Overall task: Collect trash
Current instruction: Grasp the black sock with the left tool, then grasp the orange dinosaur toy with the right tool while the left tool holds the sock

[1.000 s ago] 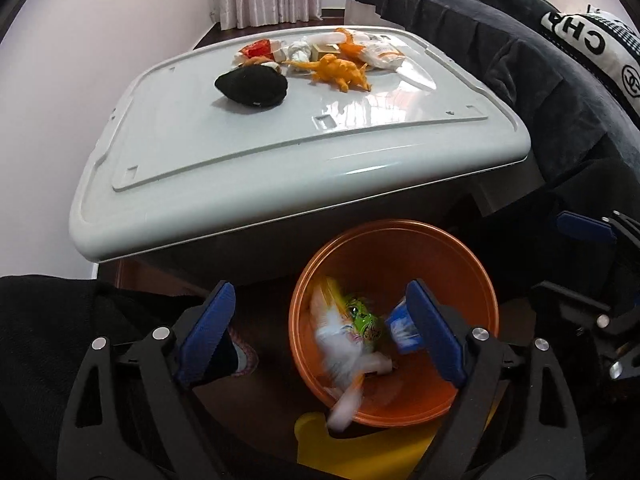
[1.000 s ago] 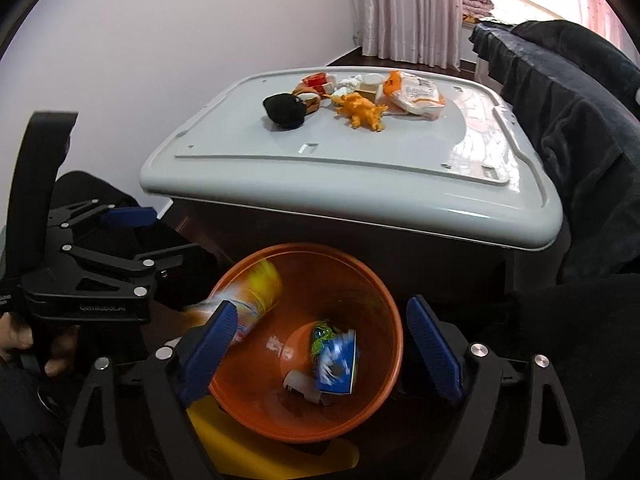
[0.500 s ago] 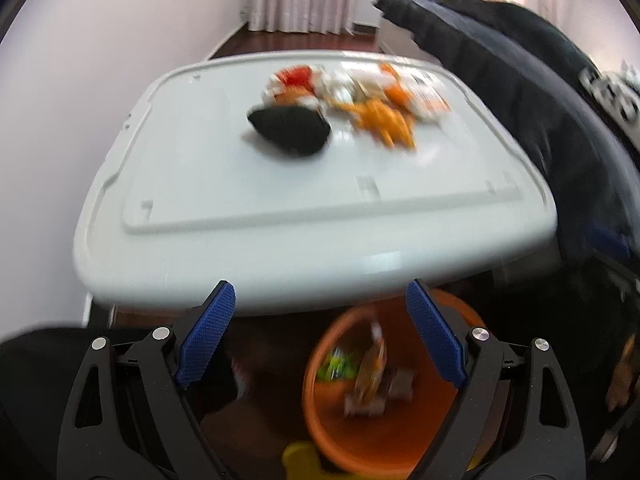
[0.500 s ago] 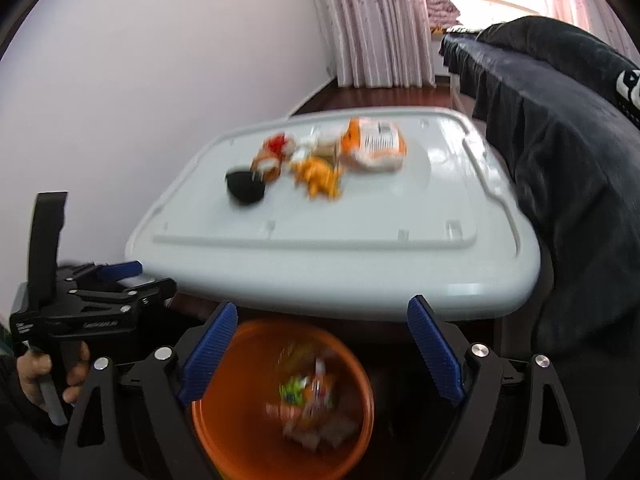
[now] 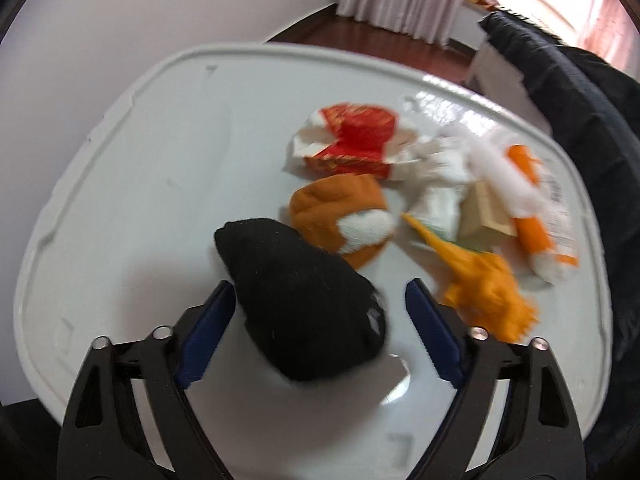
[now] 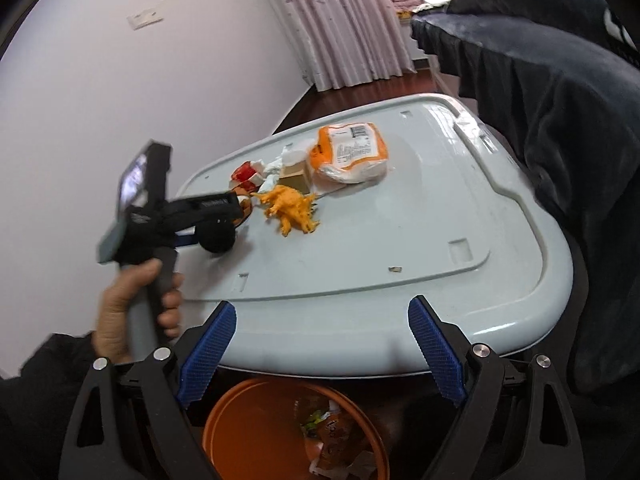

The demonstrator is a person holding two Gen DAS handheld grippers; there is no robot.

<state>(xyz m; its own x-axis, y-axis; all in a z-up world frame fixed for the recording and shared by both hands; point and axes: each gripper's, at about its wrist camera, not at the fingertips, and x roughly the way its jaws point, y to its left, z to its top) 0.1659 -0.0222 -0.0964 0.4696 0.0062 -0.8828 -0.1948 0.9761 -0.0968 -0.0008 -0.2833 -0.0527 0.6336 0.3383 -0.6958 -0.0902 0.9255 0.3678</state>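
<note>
— Black knit bundle (image 5: 304, 300), soft, egg-shaped: where?
— On the pale glossy plastic lid (image 5: 132, 184), between the left gripper (image 5: 318, 332) pads; jaws closing, right pad not touching it. Long axis runs from upper left to lower right in the left wrist view.
— Neighbours?
— Crumpled red-and-white wrapper (image 5: 352, 140), spiky orange toy dinosaur (image 6: 290, 208).
— Right gripper (image 6: 320, 354)?
— Wide, empty, above the round orange bin (image 6: 256, 432).
</note>
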